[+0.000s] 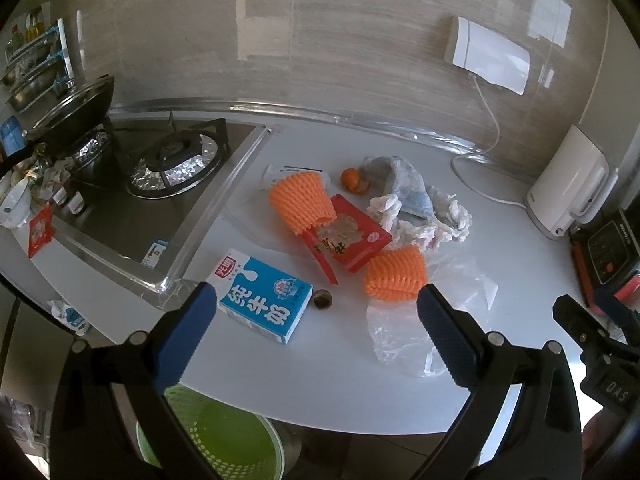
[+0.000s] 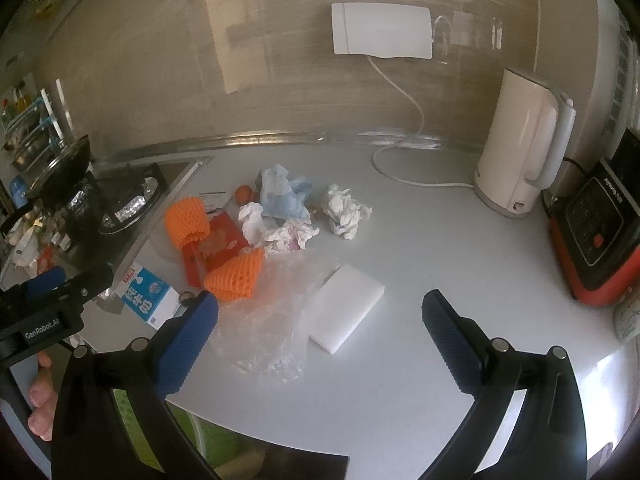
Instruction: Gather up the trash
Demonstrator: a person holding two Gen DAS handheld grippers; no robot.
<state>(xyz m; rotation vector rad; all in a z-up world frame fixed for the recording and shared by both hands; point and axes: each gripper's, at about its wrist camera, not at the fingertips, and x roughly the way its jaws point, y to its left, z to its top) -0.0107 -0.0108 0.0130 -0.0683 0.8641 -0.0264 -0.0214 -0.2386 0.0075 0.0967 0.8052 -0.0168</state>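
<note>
Your left tongs (image 1: 316, 328) spread wide and empty above the tabletop (image 1: 320, 380) edge, your right tongs (image 2: 320, 332) likewise spread, trash clustered mid-tabletop: milk carton (image 1: 264, 304), two orange foam nets (image 1: 300, 204), red packet (image 1: 352, 236), crumpled tissues (image 2: 346, 210), clear plastic bag (image 2: 272, 320), green bin (image 1: 224, 436) below.

Your green bin (image 1: 224, 436) sits mostly under the counter (image 1: 340, 360) edge and behind the left gripper's (image 1: 316, 332) arms; its bottom is cut off by the frame. The red packet (image 1: 348, 236) is partly covered by an orange net (image 1: 300, 202). Your shelf items (image 1: 28, 52) far left are too small and warped to tell. In the right view, the carton (image 2: 146, 296) is half hidden by the other gripper, and the red appliance (image 2: 596, 248) runs into the dark rim.
</note>
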